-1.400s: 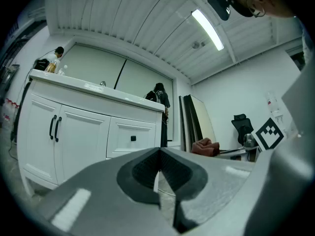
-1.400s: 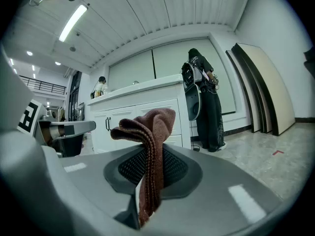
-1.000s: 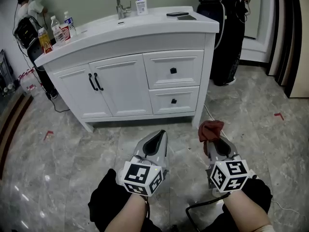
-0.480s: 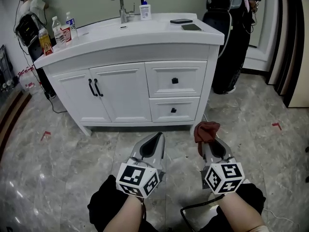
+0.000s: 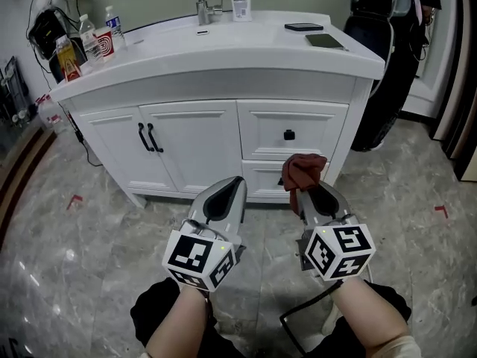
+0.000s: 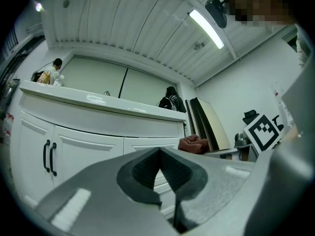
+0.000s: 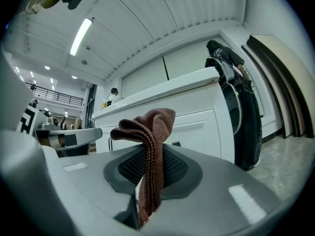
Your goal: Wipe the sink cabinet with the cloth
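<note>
Brown cloth [image 5: 302, 171] pinched in right gripper [image 5: 307, 194]; left gripper [image 5: 226, 191] closed, empty. The apparently narrow pinch could slip when rubbed against the sink cabinet [image 5: 195, 146].

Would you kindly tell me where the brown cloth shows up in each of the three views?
Head view: the cloth right of centre, before the sink cabinet.
Left gripper view: cloth small, right of centre.
Right gripper view: cloth at centre, clamped between the jaws.
Shared landmark: the white sink cabinet.

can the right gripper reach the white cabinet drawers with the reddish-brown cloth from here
Probably yes. The right gripper is shut on the reddish-brown cloth and points at the white drawer fronts. It is short of them, but nothing stands between.
</note>
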A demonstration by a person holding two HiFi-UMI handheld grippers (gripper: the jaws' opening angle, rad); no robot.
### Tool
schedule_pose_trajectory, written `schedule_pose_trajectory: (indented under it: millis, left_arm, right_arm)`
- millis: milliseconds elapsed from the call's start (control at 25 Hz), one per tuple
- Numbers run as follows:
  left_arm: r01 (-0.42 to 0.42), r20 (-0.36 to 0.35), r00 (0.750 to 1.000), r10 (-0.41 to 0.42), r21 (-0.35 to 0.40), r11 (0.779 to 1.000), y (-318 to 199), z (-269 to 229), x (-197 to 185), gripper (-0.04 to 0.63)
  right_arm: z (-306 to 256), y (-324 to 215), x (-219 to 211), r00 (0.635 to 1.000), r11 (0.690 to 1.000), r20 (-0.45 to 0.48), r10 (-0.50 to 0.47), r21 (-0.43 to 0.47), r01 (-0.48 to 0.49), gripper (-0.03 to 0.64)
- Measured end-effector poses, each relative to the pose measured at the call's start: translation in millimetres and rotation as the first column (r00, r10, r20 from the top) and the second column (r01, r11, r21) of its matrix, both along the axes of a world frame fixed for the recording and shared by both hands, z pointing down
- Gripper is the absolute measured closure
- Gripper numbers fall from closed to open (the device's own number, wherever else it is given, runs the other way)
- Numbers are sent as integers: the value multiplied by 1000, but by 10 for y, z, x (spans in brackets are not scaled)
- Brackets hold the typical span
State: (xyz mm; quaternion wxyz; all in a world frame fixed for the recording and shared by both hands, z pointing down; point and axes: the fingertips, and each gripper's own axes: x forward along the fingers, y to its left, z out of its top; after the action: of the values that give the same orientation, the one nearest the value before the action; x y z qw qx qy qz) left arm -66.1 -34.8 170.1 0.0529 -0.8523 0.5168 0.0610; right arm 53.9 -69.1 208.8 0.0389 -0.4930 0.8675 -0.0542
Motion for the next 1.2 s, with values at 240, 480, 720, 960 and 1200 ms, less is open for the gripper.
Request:
schedule_pose_trajectory:
  millis: [240,480,720,960,1200]
  left_arm:
    - [8,5,1000,-8,9,1000,-512,39,-179,595]
    - [28,-49,998,-30,-28,999,-920,288,-432,595]
    - [38,9,999,-37,-46,998,-1164,509,-548,595]
    - [19,52,999,-18,-16,1000,-1176,516,-499,595]
    - [-12,12,1000,12,-29,1000,-1149,612,-391,595]
  right_arm:
    - [-146,-571,-450,999,999,24,-47,27,46,528]
    - [-100,-1155,-926,994,994,-8,-105,39,105,528]
    - [-12,-1529,-1348,986,986,-16,-165,37,165,528]
    - [54,-1733,-1284,989,988,17,-150,41,149,525]
    - [21,-1806,-972,996,994,0,-90,59,90,525]
